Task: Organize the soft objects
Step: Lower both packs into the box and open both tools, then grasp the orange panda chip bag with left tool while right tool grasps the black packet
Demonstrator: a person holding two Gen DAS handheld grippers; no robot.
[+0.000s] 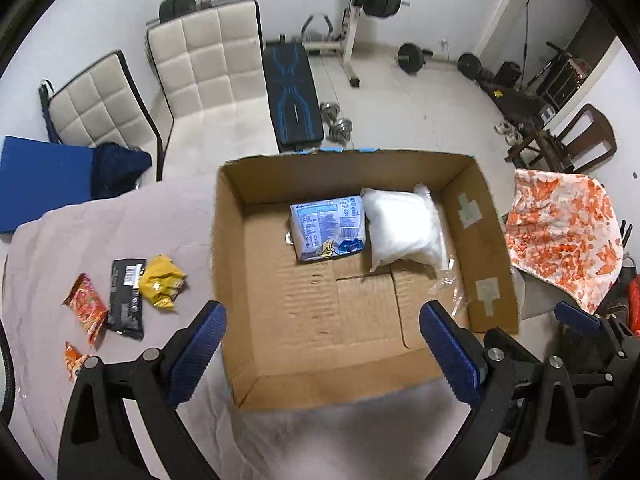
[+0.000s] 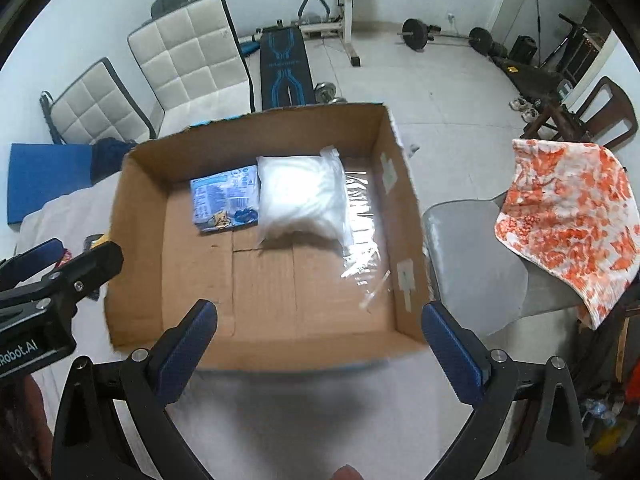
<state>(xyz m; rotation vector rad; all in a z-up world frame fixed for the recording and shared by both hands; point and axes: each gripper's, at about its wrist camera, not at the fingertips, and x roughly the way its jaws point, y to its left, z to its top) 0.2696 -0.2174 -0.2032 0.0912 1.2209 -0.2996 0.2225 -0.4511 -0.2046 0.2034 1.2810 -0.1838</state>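
An open cardboard box (image 1: 486, 240) (image 2: 132, 248) sits on a cloth-covered table. Inside at the back lie a blue tissue pack (image 1: 326, 226) (image 2: 224, 204) and a white soft bag in clear plastic (image 1: 402, 228) (image 2: 302, 196). Left of the box lie a yellow packet (image 1: 162, 282), a black packet (image 1: 126, 298) and red snack packets (image 1: 84, 306). My left gripper (image 1: 322, 340) is open and empty above the box's front. My right gripper (image 2: 320, 340) is open and empty over the box's front edge. The left gripper also shows in the right wrist view (image 2: 60, 268).
An orange-patterned cloth (image 1: 564, 236) (image 2: 568, 216) hangs over a grey chair (image 2: 472, 256) right of the table. White padded chairs (image 1: 208, 56) stand behind, with a blue mat (image 1: 40, 188). A weight bench (image 1: 294, 96), barbells and dumbbells stand on the floor.
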